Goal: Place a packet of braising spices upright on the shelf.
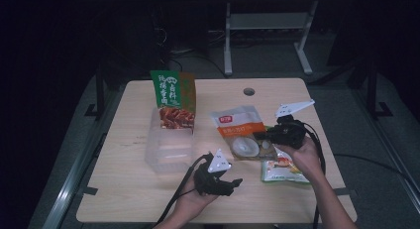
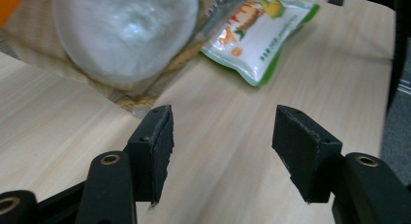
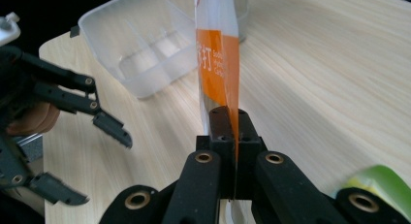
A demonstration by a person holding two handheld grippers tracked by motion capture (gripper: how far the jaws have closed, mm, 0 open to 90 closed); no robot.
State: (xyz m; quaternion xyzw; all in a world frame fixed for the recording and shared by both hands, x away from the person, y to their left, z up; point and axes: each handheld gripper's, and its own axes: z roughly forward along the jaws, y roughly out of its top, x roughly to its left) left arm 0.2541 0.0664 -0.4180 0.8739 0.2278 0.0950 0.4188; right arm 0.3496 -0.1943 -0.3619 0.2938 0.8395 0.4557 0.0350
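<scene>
The right gripper [image 3: 231,120] is clamped on the edge of the orange-and-white packet [image 3: 219,54], with its jaws pressed together on the film. In the high view, the packet [image 1: 238,130] is held just above the wooden table [image 1: 133,189], with the right gripper [image 1: 262,137] at its right edge. The left gripper [image 2: 223,136] is held with its jaws apart and nothing between them; bare tabletop is seen through the gap. In the high view it [image 1: 233,184] is positioned near the front edge, below the packet. A green-and-white pouch [image 1: 283,169] lies on the table just beside the right hand [image 1: 302,157]. A clear plastic container [image 1: 168,144] stands left of the packet, with a green-and-red bag [image 1: 173,97] upright behind it.
</scene>
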